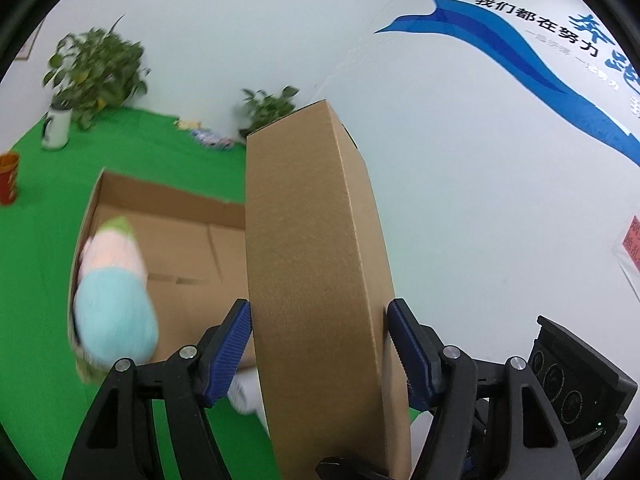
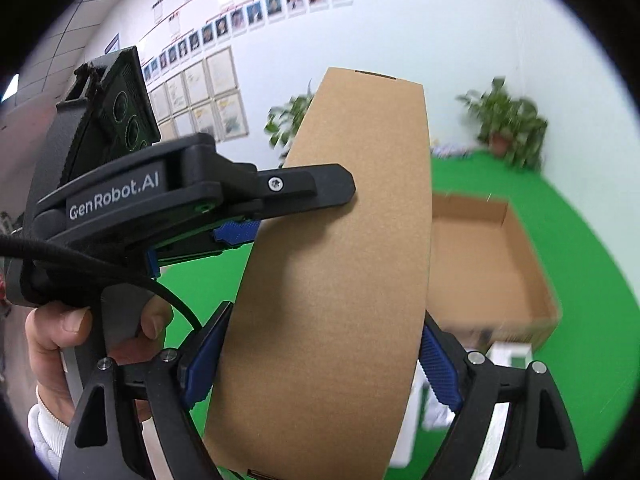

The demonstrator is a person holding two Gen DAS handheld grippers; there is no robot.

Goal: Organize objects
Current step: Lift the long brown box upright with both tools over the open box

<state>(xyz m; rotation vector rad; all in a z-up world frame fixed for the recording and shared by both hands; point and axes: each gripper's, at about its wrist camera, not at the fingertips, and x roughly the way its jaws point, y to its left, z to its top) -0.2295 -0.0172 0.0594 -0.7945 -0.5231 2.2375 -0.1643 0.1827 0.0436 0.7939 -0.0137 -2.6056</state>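
Note:
A flat brown cardboard lid (image 1: 312, 240) is held up on edge above the green cloth, gripped from two sides. My left gripper (image 1: 318, 308) is shut on it, blue pads pressing both faces. In the right wrist view the same lid (image 2: 344, 280) fills the middle, and my right gripper (image 2: 326, 316) is shut on it as well. The left gripper (image 2: 296, 208) shows there clamped on the lid's left edge, held by a hand (image 2: 52, 340). Below lies an open cardboard box (image 1: 188, 236) with a pink, blue and green plush toy (image 1: 114, 288) at its left wall.
Green cloth (image 1: 36, 280) covers the table. A red cup (image 1: 8, 178) and a potted plant in a white pot (image 1: 58, 126) stand far left, another plant (image 1: 268, 110) behind the box. White packets (image 2: 508, 356) lie by the box's near wall. White walls close the back.

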